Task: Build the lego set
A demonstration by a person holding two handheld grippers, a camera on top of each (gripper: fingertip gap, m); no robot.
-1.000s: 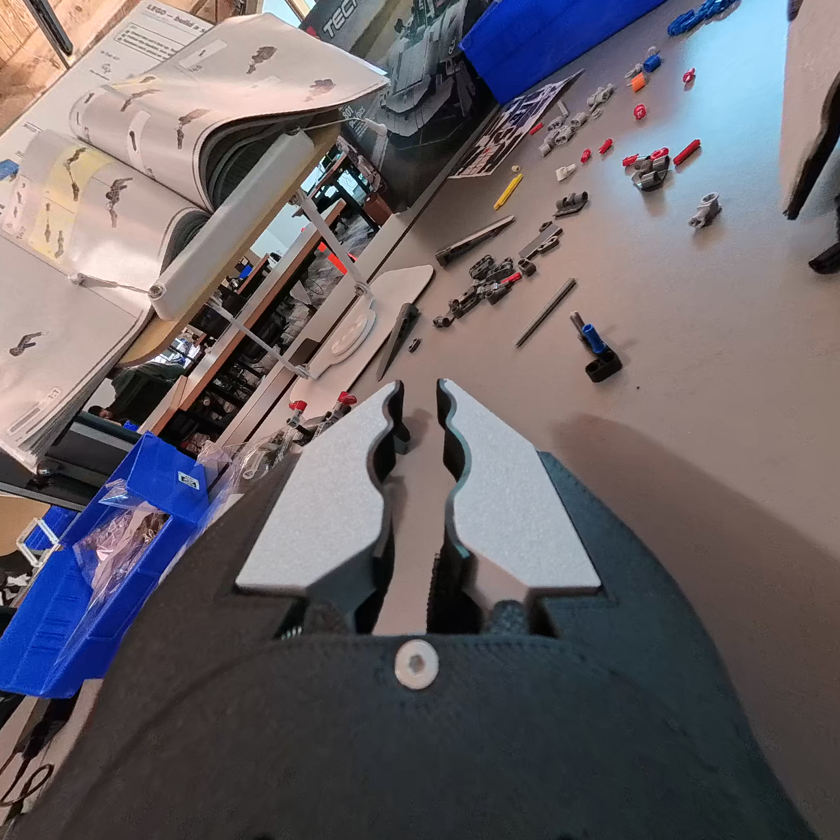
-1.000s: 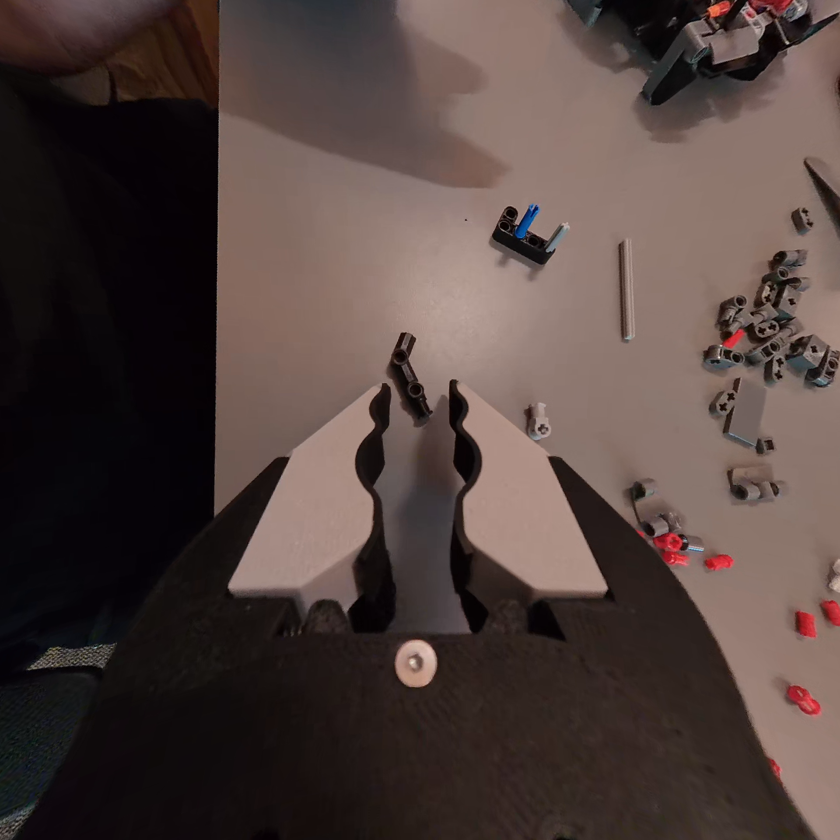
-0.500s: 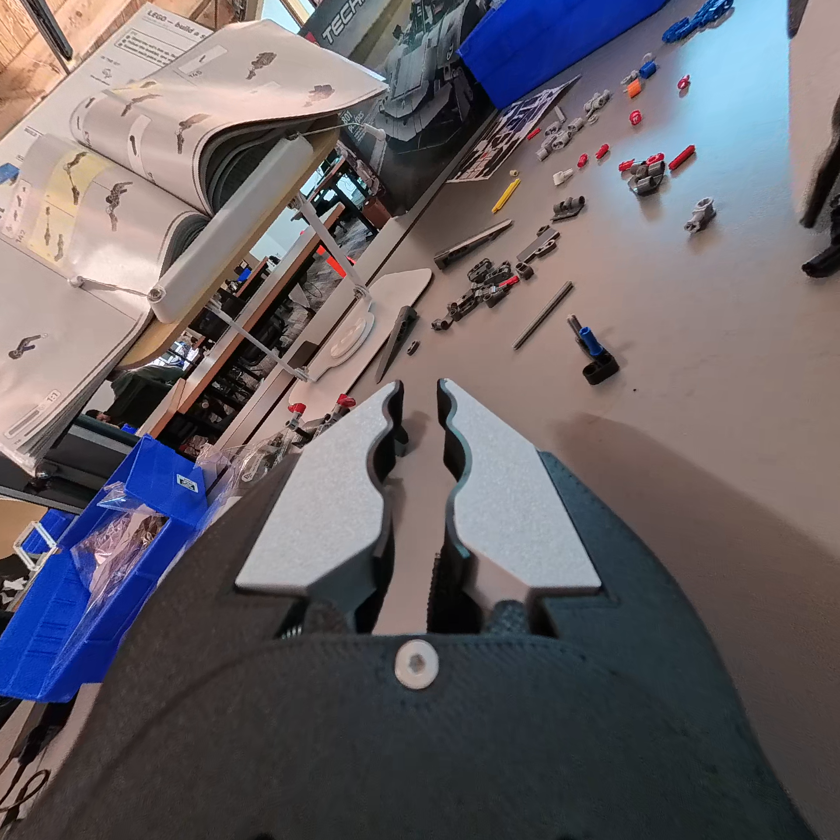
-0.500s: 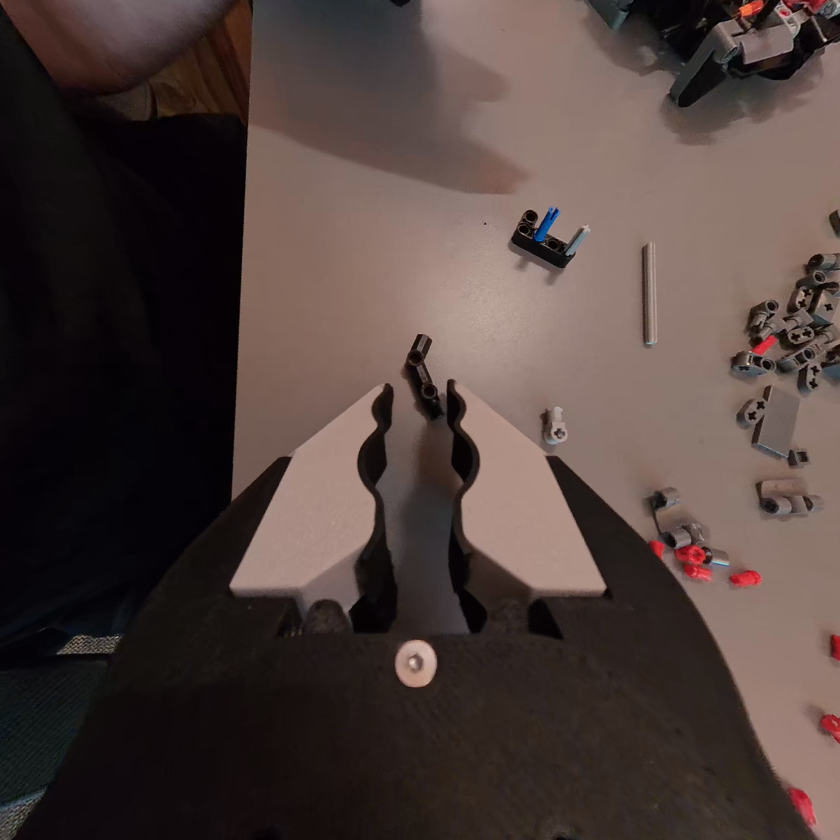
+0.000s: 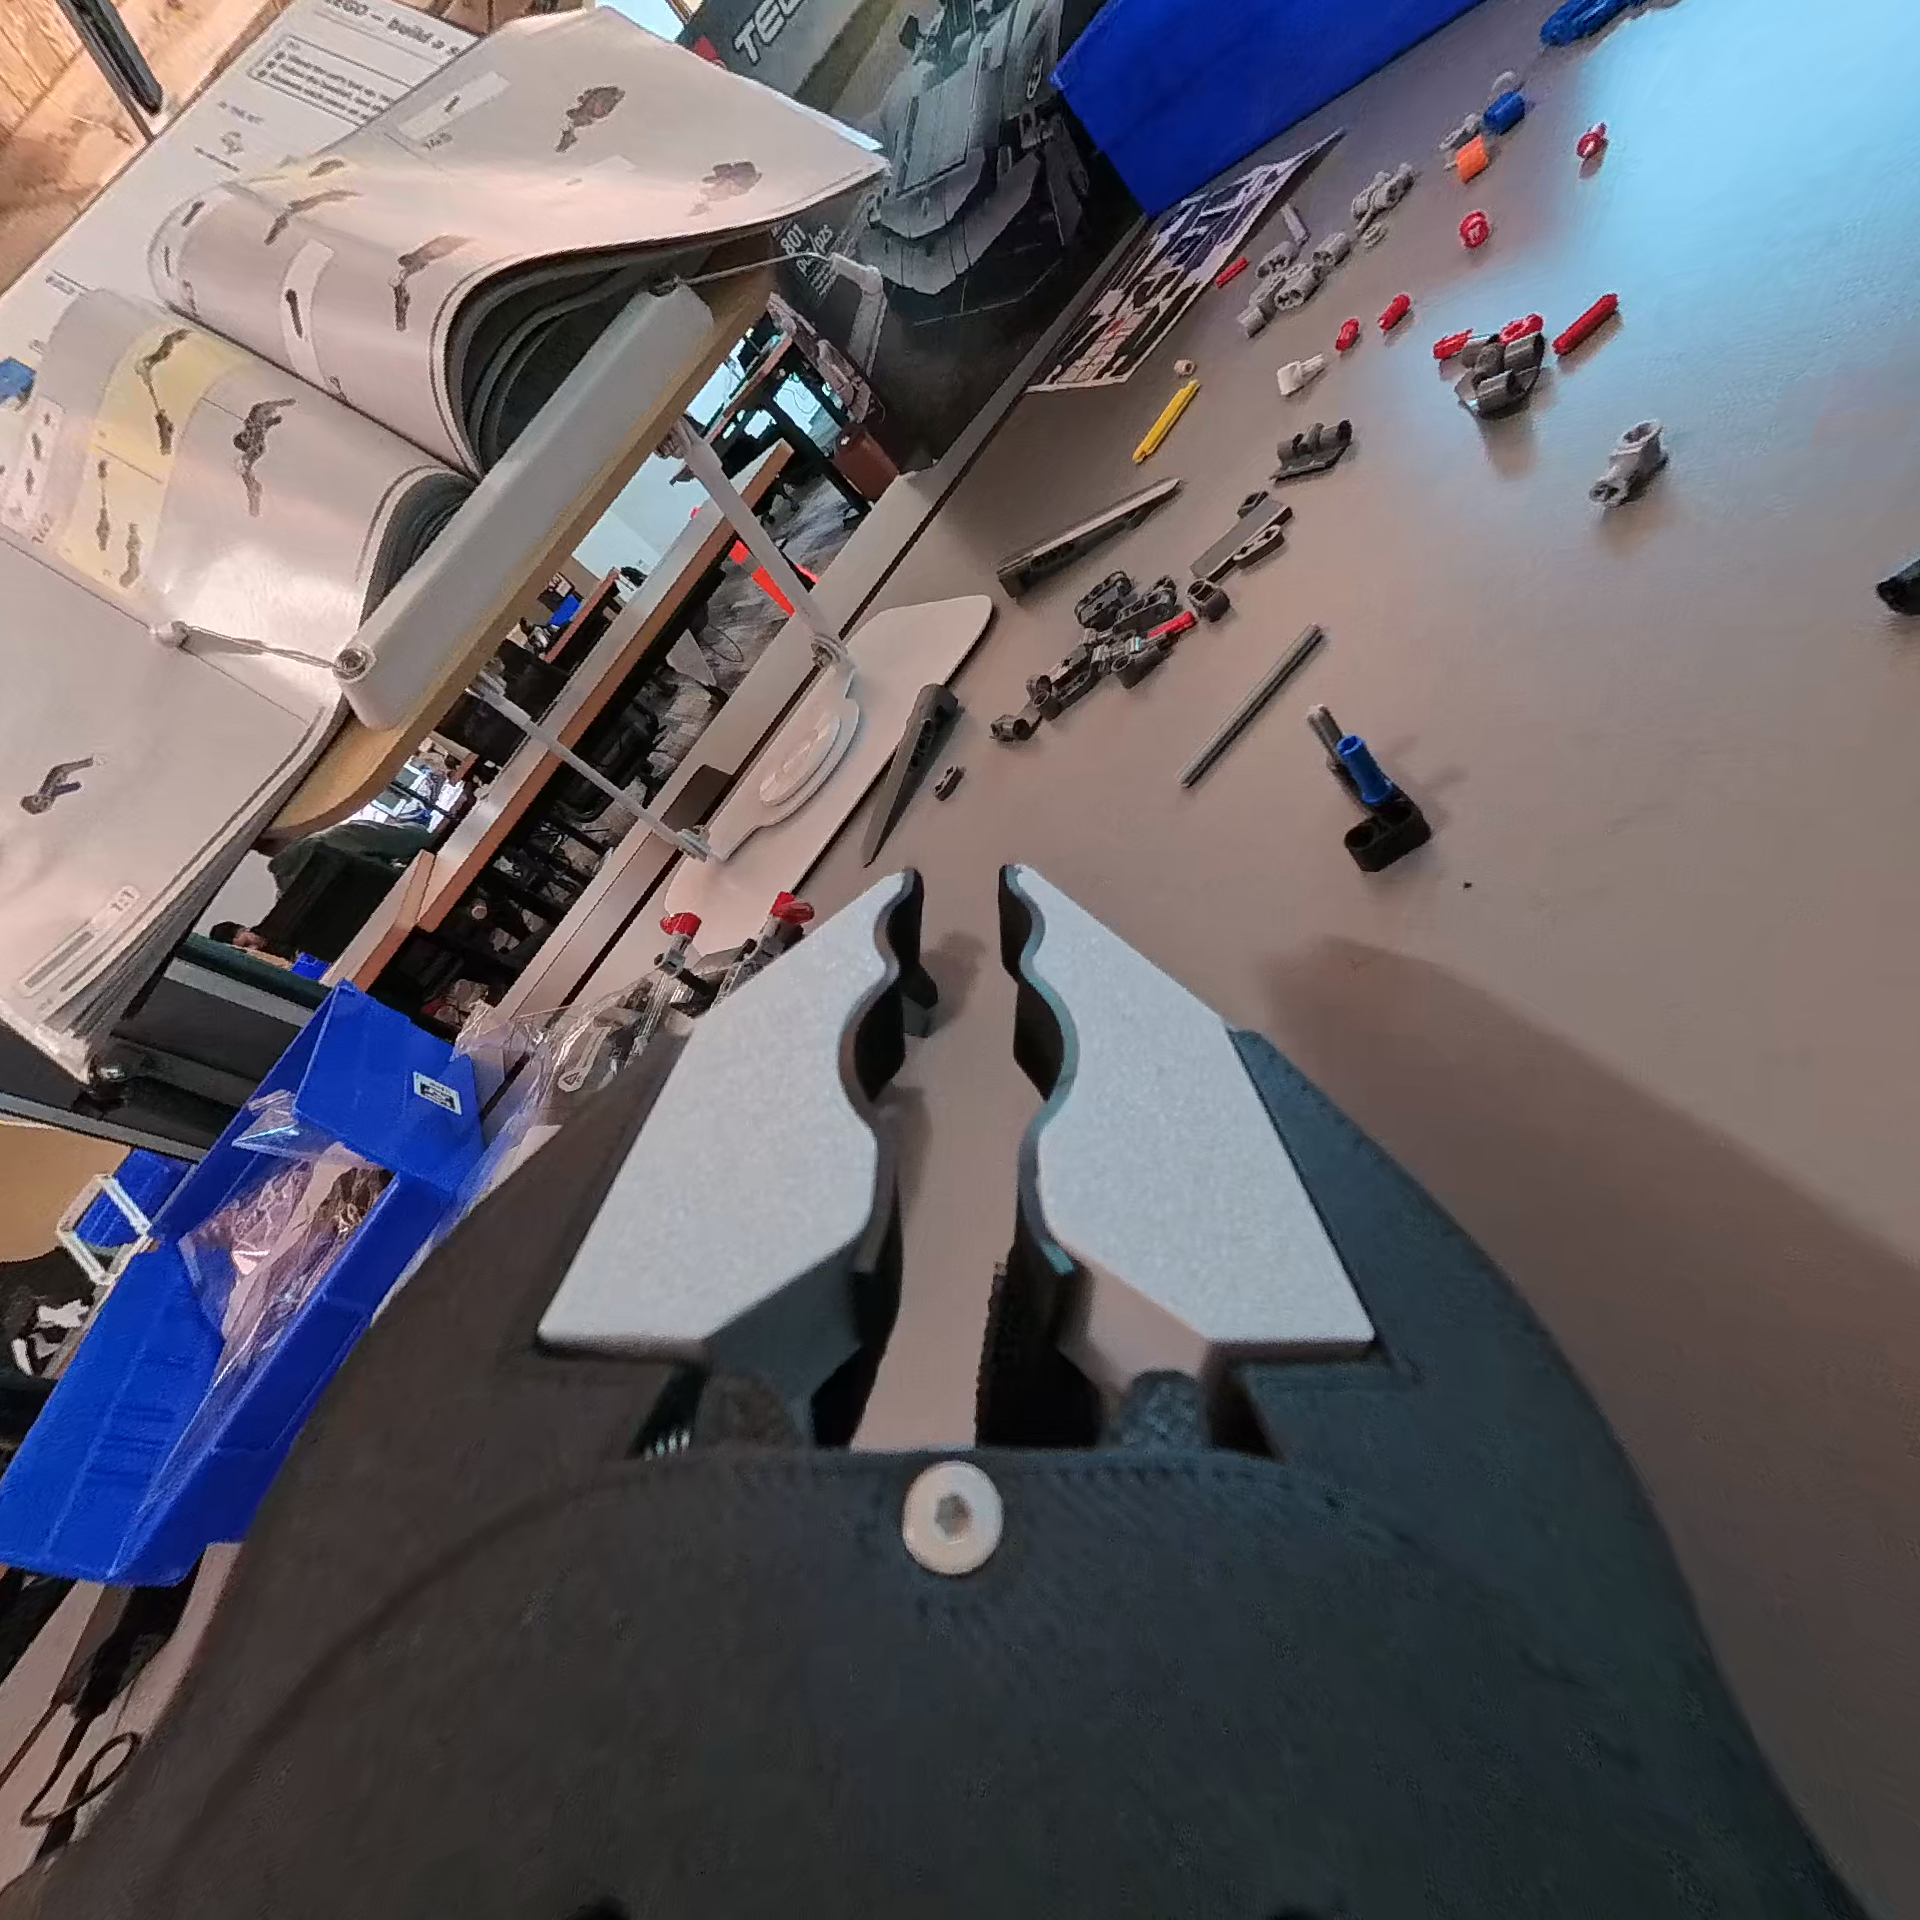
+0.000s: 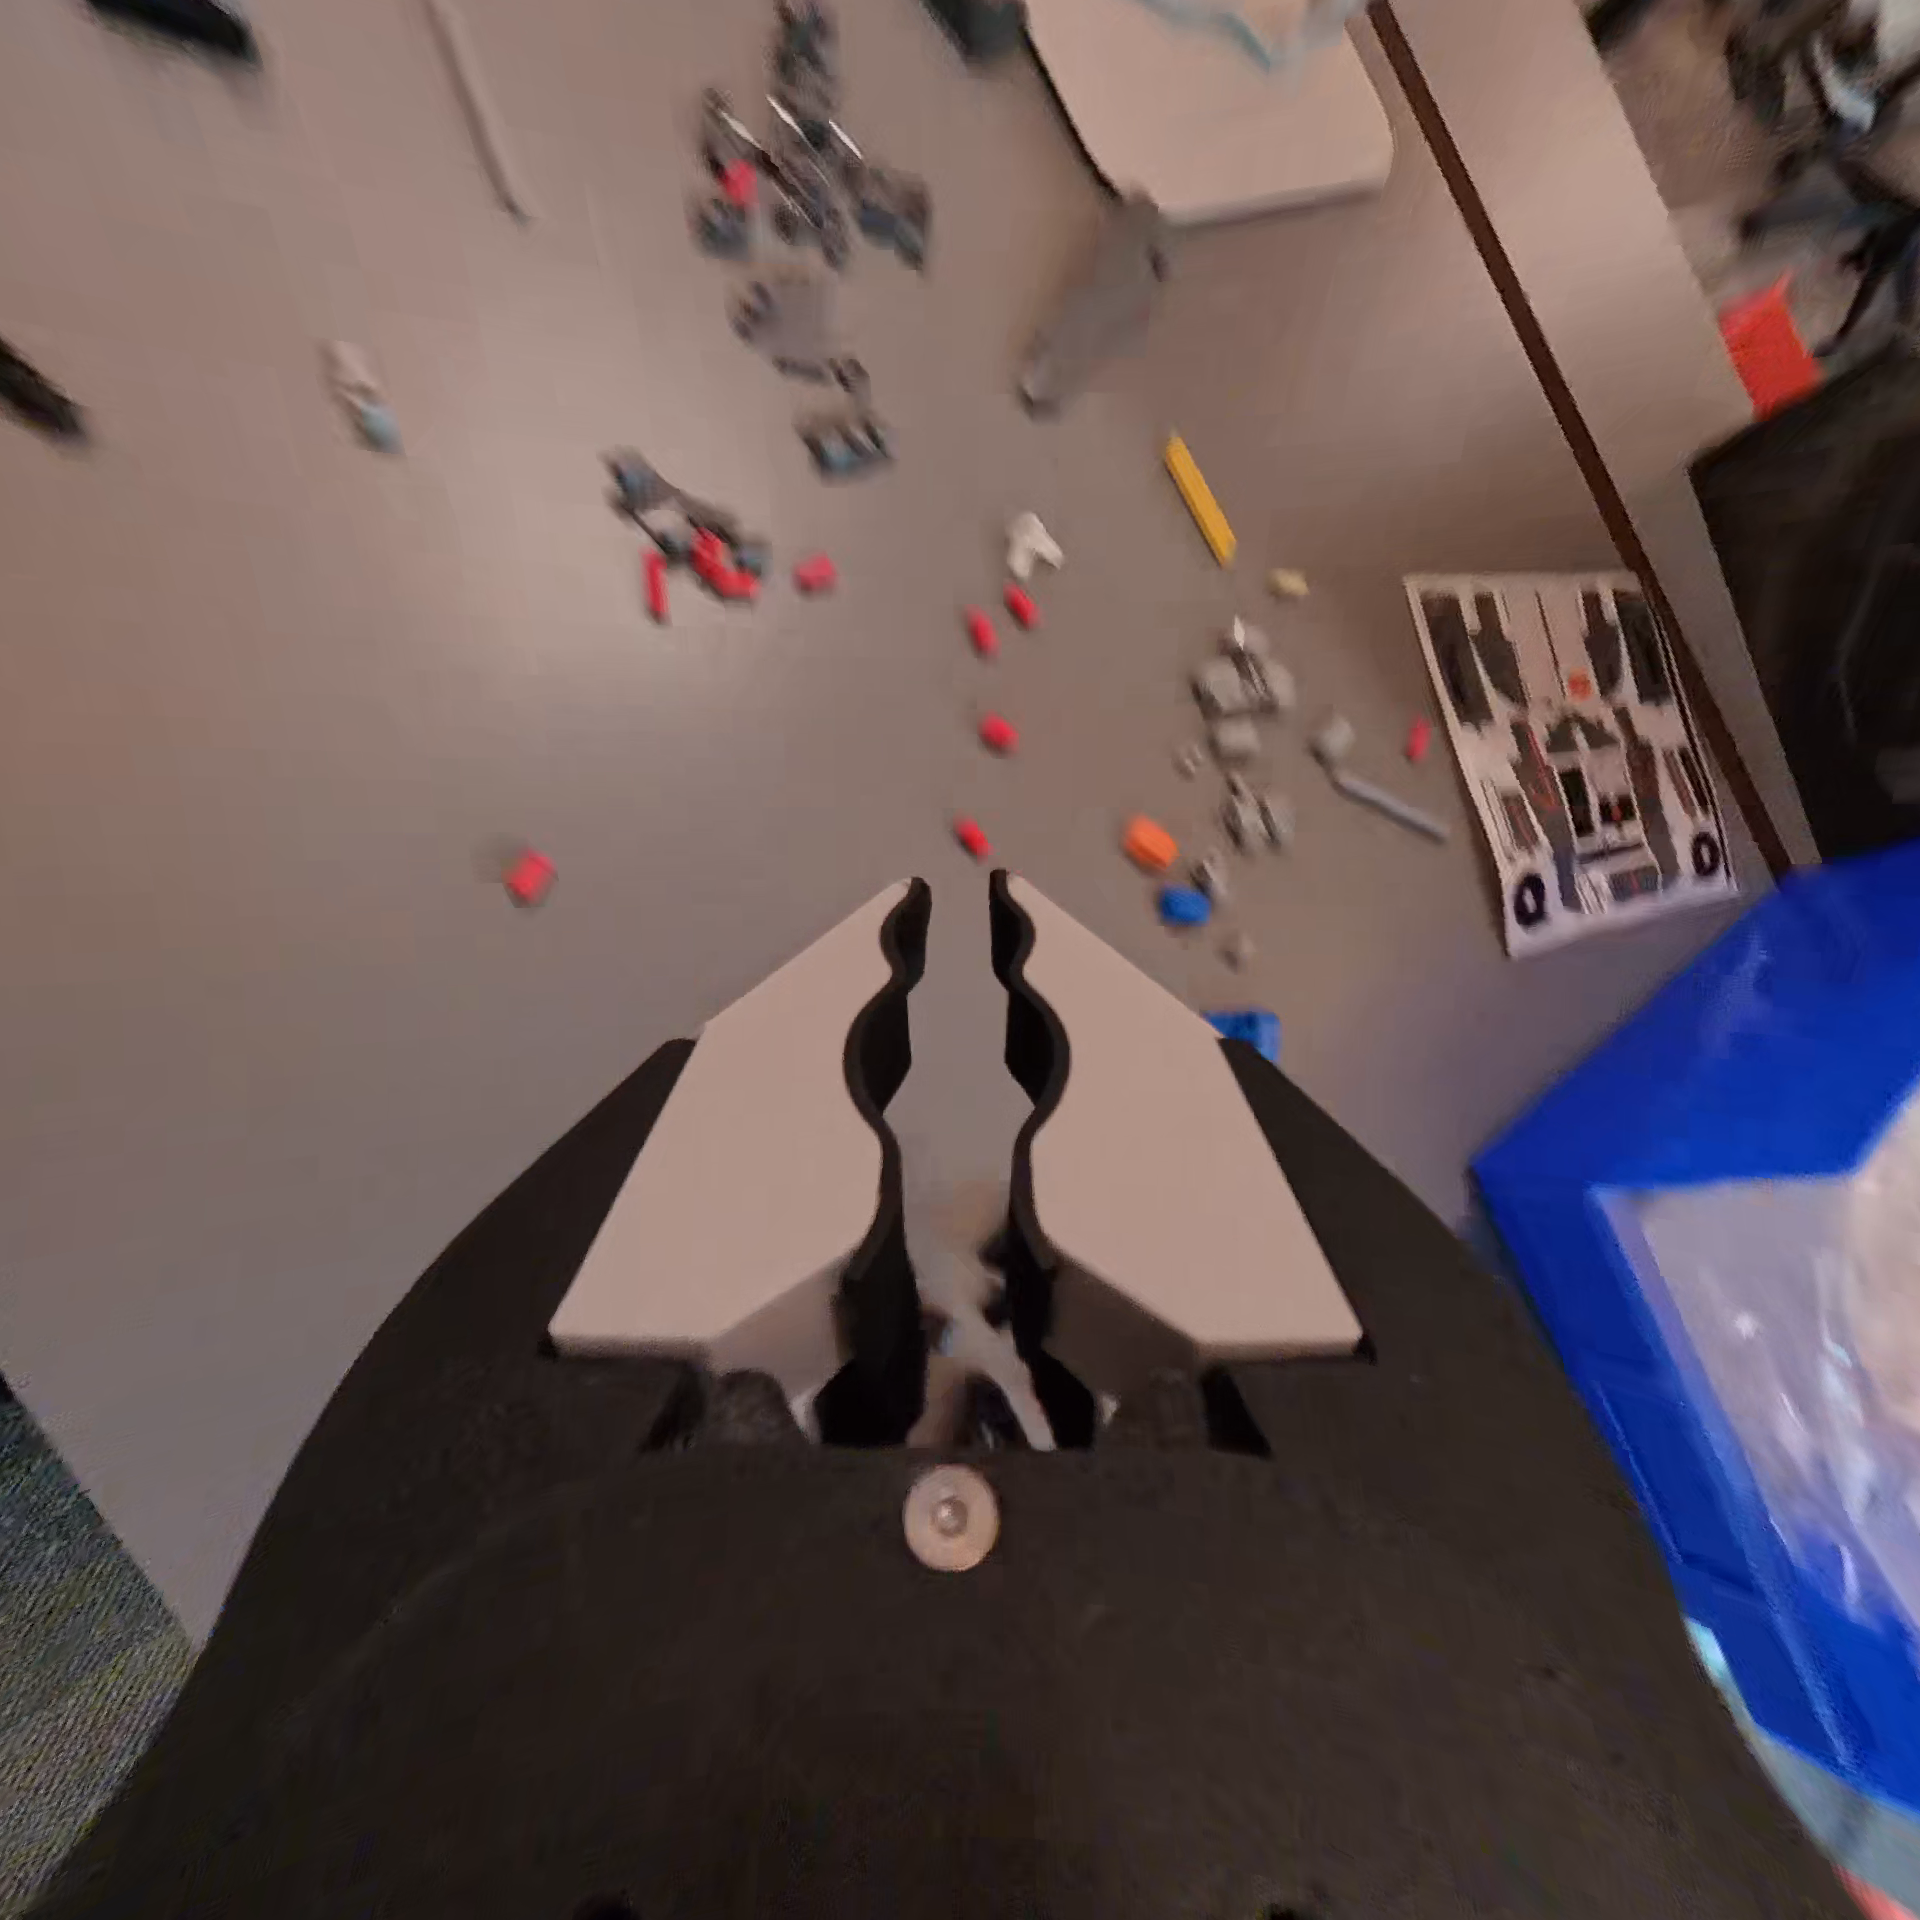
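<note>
- Since a second ago the right gripper (image 6: 954, 883) has swung off the table's near edge and the small black piece that lay at its tips. It now faces the scattered parts and the view is motion-blurred. Its jaws have gone from a moderate gap to a narrow one.
- Bare table (image 6: 312, 727) shows between its tips. Deep in the slot sits a blurred pale-and-dark shape, and I cannot tell whether anything is held.
- A red piece (image 6: 971, 836) lies at 12 o'clock just beyond those tips, apart from them. Its long axis runs roughly 11 to 5.
- Near it, an orange piece (image 6: 1150, 842) and a blue piece (image 6: 1184, 904) lie at 2 o'clock. A second red piece (image 6: 530, 876) lies at 10 o'clock.
- Farther off are a sticker sheet (image 6: 1558, 758) at 2 o'clock and a blue bin (image 6: 1714, 1143) at 3 o'clock.
- The left gripper (image 5: 958, 883) has hardly shifted. Its jaws stand narrowly apart over bare table. A small dark shape sits against the left finger's inner edge, clear of the right finger.
- Ahead of it are a pointed dark panel (image 5: 909, 769) at 12 o'clock and a black elbow with a blue pin (image 5: 1382, 821) at 2 o'clock, well apart. The red pieces lie far off at 1 o'clock, so the right gripper is nearer to them.
</note>
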